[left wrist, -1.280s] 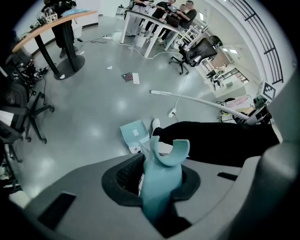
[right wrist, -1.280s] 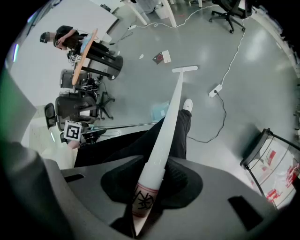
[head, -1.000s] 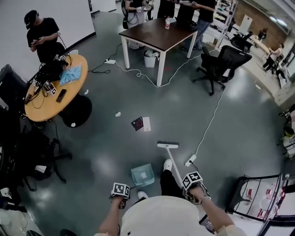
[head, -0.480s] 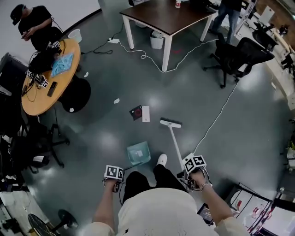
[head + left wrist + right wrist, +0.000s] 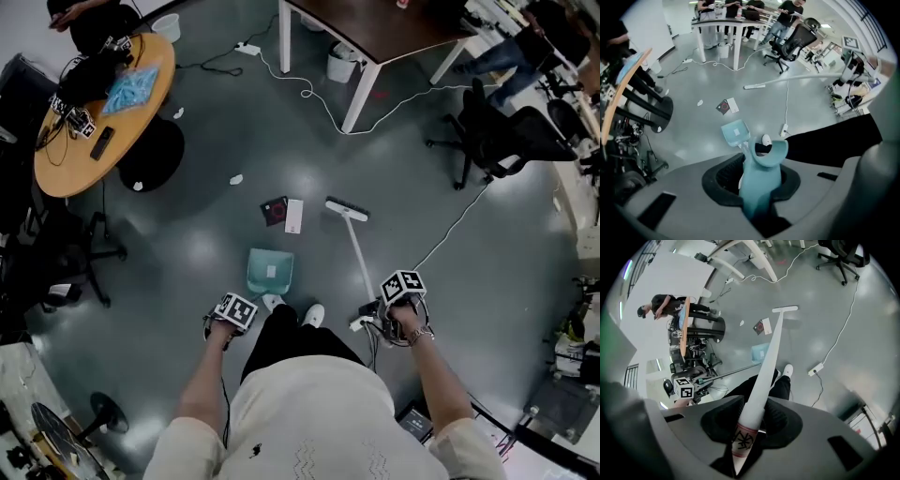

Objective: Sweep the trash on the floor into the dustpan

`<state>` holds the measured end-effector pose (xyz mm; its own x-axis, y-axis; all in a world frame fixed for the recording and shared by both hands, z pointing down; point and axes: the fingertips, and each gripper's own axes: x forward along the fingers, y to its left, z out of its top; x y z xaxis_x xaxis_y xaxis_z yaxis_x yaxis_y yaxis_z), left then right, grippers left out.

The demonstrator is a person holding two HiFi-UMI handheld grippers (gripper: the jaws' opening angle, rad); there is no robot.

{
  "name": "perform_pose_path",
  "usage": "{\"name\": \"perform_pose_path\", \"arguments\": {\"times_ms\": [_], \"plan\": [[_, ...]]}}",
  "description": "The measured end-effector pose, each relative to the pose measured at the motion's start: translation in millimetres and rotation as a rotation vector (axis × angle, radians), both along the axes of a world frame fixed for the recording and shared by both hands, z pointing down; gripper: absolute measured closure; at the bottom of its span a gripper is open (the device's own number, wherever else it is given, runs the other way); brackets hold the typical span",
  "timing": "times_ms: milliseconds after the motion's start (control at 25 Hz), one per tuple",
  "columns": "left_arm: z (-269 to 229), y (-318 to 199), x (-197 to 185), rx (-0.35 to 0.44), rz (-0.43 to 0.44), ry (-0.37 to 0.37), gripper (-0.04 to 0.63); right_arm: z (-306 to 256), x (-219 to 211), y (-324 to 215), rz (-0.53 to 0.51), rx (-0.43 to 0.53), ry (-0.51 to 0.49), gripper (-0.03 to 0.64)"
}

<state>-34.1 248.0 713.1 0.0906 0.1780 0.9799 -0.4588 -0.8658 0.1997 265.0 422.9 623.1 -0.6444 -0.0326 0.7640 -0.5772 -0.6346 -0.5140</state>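
Marker cubes hide both jaws from the head view. The left hand-held gripper [image 5: 758,187] clamps the dustpan [image 5: 270,272] handle, and the right hand-held gripper [image 5: 746,434] clamps the broom [image 5: 359,262]. Trash [image 5: 293,216] lies just beyond the pan on open floor [image 5: 187,253].

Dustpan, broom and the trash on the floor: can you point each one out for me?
dustpan [image 5: 270,271]: head view, on the middle of its teal pan.
broom [image 5: 346,209]: head view, on its white head.
trash [image 5: 293,216]: head view, on the white card beside the dark square piece.
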Motion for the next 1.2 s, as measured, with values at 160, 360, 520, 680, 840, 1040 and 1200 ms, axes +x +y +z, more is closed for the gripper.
{"name": "perform_pose_path", "arguments": {"times_ms": [160, 360, 520, 680, 840, 1040, 1200], "plan": [[17.6, -37.7, 6.6, -0.022, 0.111, -0.009, 0.503, -8.0, 5.1, -50.9, 0.037, -0.005, 0.009, 0.5], [30.0, -80.0, 17.6, -0.033, 0.18, -0.023, 0.503, 4.9, 20.6, -99.4, 0.039, -0.016, 0.022, 0.5], [44.2, -94.2, 25.2, -0.021, 0.279, -0.033, 0.503, 22.0, 43.9, -124.6, -0.054, -0.067, 0.041, 0.5], [63.9, -108.2, 38.3, 0.006, 0.339, -0.05, 0.503, 48.3, 70.8, -157.6, -0.111, -0.099, 0.032, 0.5], [73.1, -112.6, 44.1, -0.001, 0.331, -0.065, 0.503, 81.2, 88.6, -178.6, -0.234, -0.146, 0.041, 0.5], [78.2, -123.0, 45.9, -0.03, 0.273, -0.064, 0.503, 103.5, 106.3, -177.8, -0.475, -0.196, 0.073, 0.5], [83.2, -126.2, 45.8, -0.03, 0.271, -0.061, 0.503, 113.4, 122.4, -161.1, -0.707, -0.211, 0.122, 0.5]]}}
